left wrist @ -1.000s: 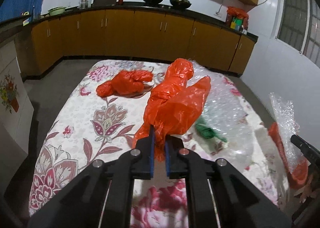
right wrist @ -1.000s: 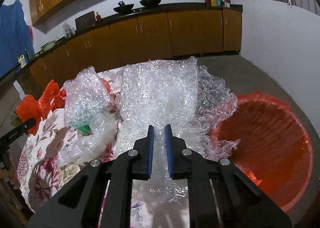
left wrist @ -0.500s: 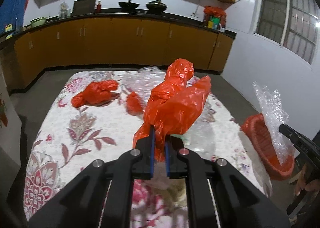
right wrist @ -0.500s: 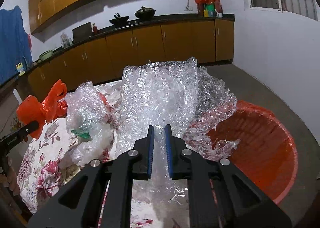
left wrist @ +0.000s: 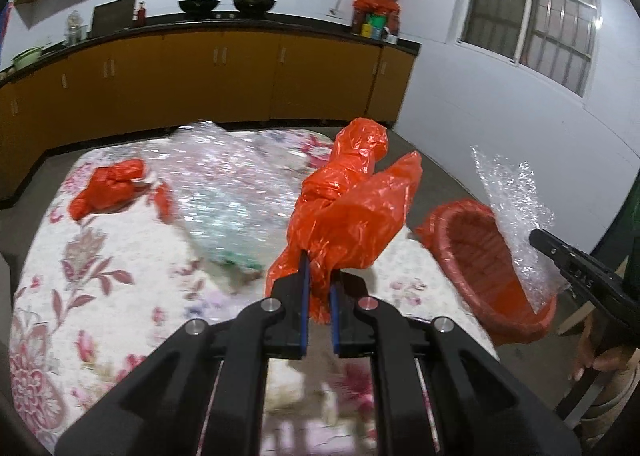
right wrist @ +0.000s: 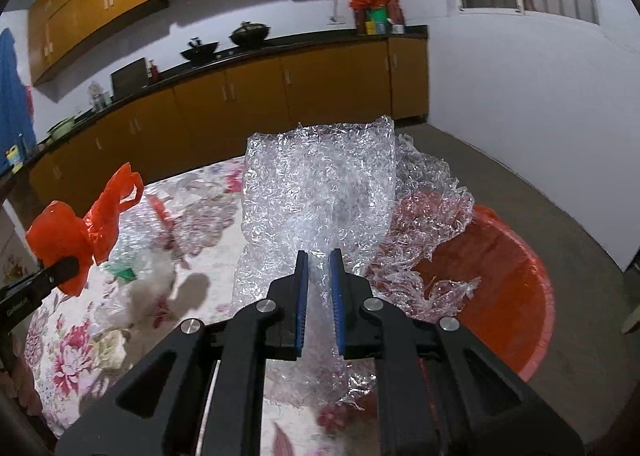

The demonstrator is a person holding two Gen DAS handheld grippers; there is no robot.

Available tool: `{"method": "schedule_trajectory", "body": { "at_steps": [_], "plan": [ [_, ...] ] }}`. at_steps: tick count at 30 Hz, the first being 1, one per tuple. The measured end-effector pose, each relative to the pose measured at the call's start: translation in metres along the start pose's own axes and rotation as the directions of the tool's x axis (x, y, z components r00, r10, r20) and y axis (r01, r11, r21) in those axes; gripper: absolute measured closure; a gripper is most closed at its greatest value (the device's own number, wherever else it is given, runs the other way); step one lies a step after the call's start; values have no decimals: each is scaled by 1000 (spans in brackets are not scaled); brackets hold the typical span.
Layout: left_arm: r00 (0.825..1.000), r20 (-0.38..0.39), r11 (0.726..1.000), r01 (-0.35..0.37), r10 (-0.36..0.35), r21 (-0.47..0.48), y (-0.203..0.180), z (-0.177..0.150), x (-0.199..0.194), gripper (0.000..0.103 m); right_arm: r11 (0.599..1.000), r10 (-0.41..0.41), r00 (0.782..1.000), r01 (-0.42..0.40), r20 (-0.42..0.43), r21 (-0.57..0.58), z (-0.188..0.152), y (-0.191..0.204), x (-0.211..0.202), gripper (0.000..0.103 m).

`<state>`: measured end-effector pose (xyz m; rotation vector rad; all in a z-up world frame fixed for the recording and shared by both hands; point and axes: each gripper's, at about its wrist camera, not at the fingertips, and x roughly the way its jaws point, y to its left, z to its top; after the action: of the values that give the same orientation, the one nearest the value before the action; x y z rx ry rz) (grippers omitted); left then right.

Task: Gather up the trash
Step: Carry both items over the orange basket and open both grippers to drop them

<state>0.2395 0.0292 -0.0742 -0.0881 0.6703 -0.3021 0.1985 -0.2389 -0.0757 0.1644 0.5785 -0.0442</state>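
2 grippers | left gripper clamped on 1 orange bag, lifted above floral table | right gripper pinched on 1 bubble wrap sheet, hanging partly over red basin | further out on table: 1 more orange bag, 1 clear plastic heap

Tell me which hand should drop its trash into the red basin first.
Right, probably. The right gripper, shut on the bubble wrap, already holds it right beside the red basin, partly over its rim. The left gripper, shut on the orange bag, is over the floral table, farther off.
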Motion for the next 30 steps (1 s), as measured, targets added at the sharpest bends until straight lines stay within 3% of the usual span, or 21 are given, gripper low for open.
{"method": "schedule_trajectory", "body": {
  "at_steps": [12,30],
  "plan": [
    [989,-62,990,139,-137,30,-66,-5,43,94,991,-103,995,103,-7,89,-8,-53,-2,91],
    [953,-138,957,281,-270,74,-145,-3,101,94,968,-151,988,149,-7,200,-6,-90,5,91]
  ]
}}
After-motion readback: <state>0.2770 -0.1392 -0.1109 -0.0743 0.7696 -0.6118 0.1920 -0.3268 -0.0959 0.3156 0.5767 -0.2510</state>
